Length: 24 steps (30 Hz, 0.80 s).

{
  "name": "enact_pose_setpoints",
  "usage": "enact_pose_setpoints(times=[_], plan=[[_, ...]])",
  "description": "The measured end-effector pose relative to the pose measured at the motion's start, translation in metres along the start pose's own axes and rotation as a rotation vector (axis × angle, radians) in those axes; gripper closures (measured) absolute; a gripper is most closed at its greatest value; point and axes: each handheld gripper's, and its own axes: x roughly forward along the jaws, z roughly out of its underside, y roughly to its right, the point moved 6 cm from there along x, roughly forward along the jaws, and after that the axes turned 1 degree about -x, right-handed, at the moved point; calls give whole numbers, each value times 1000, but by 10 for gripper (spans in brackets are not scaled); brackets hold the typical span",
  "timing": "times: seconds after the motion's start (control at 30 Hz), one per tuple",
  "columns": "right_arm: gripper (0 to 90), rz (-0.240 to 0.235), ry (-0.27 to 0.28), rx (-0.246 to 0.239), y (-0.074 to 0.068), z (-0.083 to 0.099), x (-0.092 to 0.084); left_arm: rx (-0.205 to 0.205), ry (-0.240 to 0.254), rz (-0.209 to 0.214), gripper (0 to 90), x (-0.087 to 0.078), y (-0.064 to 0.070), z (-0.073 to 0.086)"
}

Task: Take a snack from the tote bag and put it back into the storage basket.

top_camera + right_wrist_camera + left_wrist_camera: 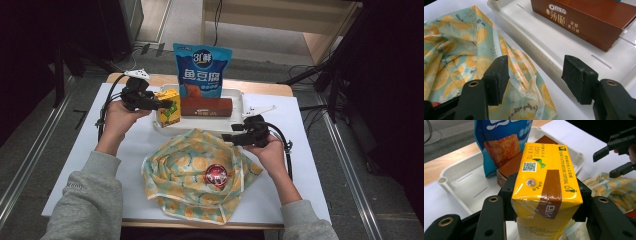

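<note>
Two black pads of the left gripper (546, 206) press on the sides of a yellow drink carton (545, 182), so the carton is held firmly between jaws that stand fairly wide apart. In the high view the carton (168, 108) sits at the left end of a white tray (236, 107), at or just above the tray's near left corner; whether it rests on the tray floor cannot be told. Just right of the carton lies a long brown biscuit box (206, 107), flat in the tray, and behind both stands a blue snack bag (202, 71), upright at the tray's far side. The right gripper (231, 136) hovers near the tray's near right edge with its jaws parted and nothing between them; in its own view the pads (496, 80) frame a bare gap over the edge of a yellow and green patterned cloth (461, 60) and the tray wall (534, 50). That cloth (190, 172) lies crumpled on the near part of the white table (310, 165), with a small round red thing (216, 175) on top of it, right of the middle.
</note>
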Motion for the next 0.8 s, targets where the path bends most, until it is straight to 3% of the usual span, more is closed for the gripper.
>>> enact_pose_setpoints(times=[0.27, 0.53, 0.8], plan=[[391, 1, 0, 5, 0, 2, -2, 9, -18, -32, 514, 11, -8, 4], [390, 5, -1, 7, 0, 4, -2, 11, 9, -45, 516, 16, -15, 8], [389, 7, 5, 9, 2, 5, -5, 27, 1, -67, 516, 27, -17, 13]])
